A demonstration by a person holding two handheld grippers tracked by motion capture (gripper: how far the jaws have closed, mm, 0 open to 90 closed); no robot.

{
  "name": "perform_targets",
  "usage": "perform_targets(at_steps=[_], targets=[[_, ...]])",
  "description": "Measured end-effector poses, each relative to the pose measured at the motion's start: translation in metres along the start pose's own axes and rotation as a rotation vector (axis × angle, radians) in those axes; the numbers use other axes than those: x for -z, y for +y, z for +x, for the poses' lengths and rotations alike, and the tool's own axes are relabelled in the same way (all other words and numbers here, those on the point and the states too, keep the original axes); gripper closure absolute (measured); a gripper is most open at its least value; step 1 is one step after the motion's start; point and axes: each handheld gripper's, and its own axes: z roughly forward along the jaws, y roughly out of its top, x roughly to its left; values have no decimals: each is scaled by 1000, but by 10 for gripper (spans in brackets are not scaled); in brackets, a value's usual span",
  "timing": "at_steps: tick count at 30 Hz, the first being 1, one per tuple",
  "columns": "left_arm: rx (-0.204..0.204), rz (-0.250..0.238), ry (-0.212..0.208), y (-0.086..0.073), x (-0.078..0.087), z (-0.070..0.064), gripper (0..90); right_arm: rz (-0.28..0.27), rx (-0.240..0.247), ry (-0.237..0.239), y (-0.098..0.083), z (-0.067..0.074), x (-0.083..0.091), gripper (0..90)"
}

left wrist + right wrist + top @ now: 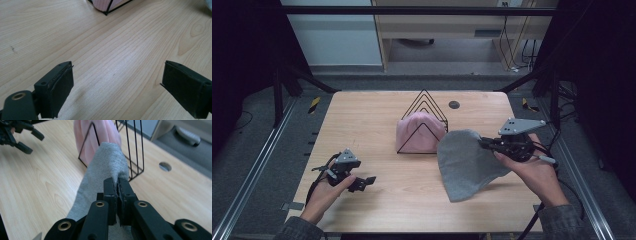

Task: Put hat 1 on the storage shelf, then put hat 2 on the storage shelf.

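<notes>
The right gripper [484, 143] is pinching the grey cloth [467, 162] by its edge, lifting it beside the rack [424, 122] near the table's [362, 110] far edge, likely to slot it in; the left gripper [368, 181] is waiting wide, empty

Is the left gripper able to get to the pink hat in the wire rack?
Probably yes. The left gripper is open, holds nothing, and bare table lies between it and the pink hat. The wire rack frames the hat, though.
</notes>
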Motion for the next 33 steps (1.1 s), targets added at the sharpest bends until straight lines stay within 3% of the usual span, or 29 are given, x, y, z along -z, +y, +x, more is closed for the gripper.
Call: perform_targets(at_steps=[6, 11, 16, 20, 24, 29, 33], targets=[[13, -6, -25, -1, 1, 0, 95, -24, 56, 10, 20, 12, 5, 866], [-2, -4, -48, 0, -1, -5, 96, -54, 99, 22, 33, 21, 7, 866], [-23, -44, -59, 6, 8, -12, 97, -69, 132, 45, 46, 32, 8, 865], [-45, -98, -88, 19, 20, -20, 106, -82, 151, 64, 56, 40, 6, 866], [-74, -121, -115, 35, 27, -28, 120, -87, 174, 81, 70, 49, 2, 866], [-106, -132, -148, 55, 28, -33, 136, -92, 198, 106, 87, 59, -5, 865], [-134, -126, -149, 68, 26, -36, 145, -92, 211, 126, 98, 66, -17, 865]])
